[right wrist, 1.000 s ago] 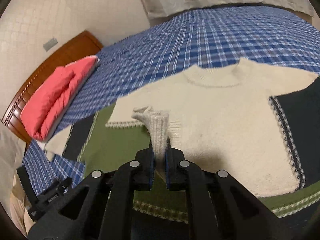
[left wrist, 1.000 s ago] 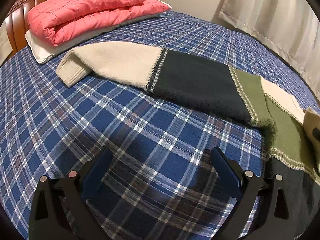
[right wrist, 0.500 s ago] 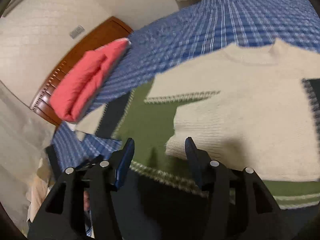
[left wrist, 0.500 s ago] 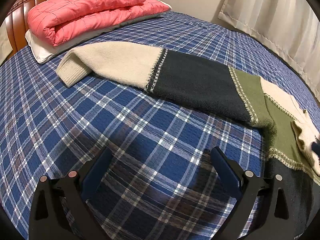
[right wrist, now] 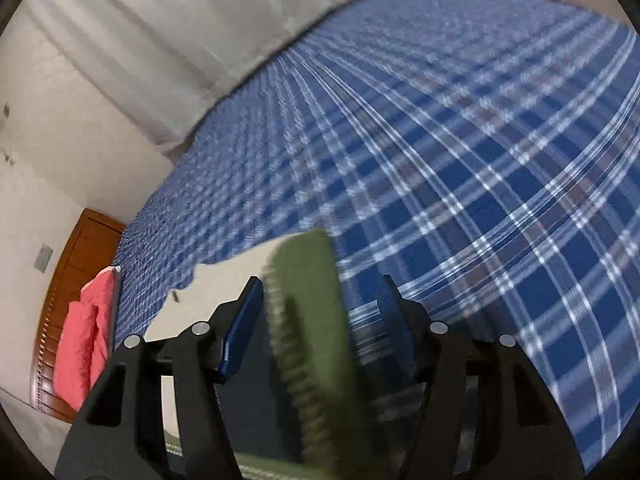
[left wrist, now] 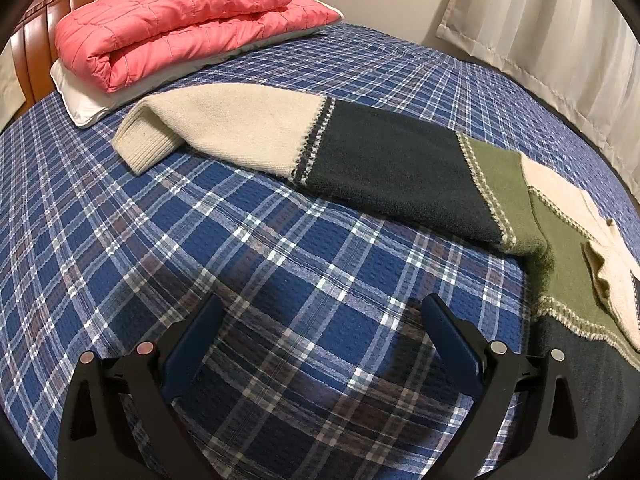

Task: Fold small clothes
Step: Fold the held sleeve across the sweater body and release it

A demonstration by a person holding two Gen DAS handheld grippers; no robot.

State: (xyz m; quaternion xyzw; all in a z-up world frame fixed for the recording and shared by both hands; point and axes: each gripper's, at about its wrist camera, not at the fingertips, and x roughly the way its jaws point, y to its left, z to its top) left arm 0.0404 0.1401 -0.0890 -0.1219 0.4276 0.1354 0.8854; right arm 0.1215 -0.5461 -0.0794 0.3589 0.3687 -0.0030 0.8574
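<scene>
A cream, navy and green knit sweater (left wrist: 392, 160) lies on the blue plaid bed (left wrist: 200, 240). One sleeve stretches left, with its cream cuff (left wrist: 144, 146) near the pillow. A folded-in cream sleeve (left wrist: 612, 280) rests on the green band at the right. My left gripper (left wrist: 320, 320) is open and empty, low over bare bedspread in front of the sweater. My right gripper (right wrist: 320, 300) is open; a green band of the sweater (right wrist: 308, 320) lies between its fingers, blurred.
A folded pink quilt (left wrist: 180, 16) on a white pillow (left wrist: 84, 100) sits by the wooden headboard (left wrist: 32, 40). White curtains (left wrist: 560, 40) hang past the bed's far edge. In the right wrist view the plaid bedspread (right wrist: 480, 160) stretches ahead toward the curtain (right wrist: 200, 40).
My right gripper opened and let go of the cream sleeve cuff, which now lies on the sweater's body. It then swung right toward the sweater's green edge. My left gripper stayed still.
</scene>
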